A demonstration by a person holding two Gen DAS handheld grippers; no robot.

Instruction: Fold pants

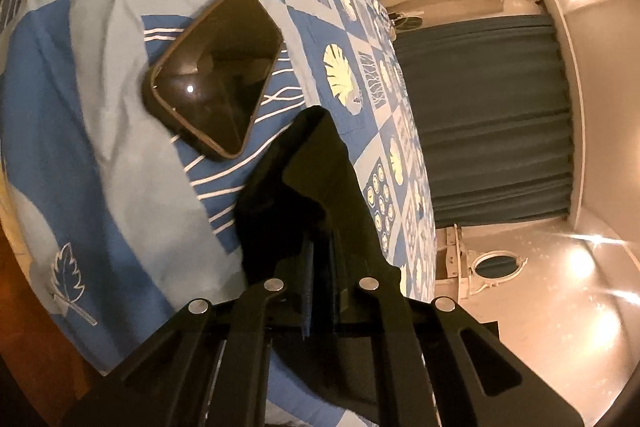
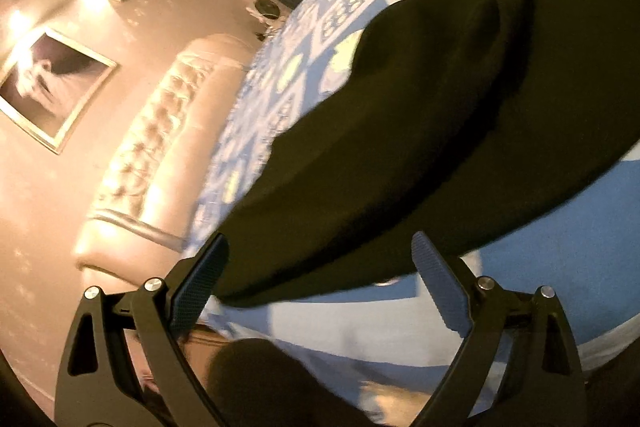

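Black pants (image 2: 400,155) spread on patterned blue bedsheet (image 1: 92,115), beside a phone (image 1: 216,71). Left gripper (image 1: 320,259) clamped on pants fabric. Right gripper (image 2: 320,267) spread wide, holding nothing.

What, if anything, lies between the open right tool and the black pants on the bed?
Nothing visible. The right tool is open with the near edge of the black pants right at its fingertips on the bedspread. The left tool is shut on pants fabric; the phone lies beside that fabric, apart.
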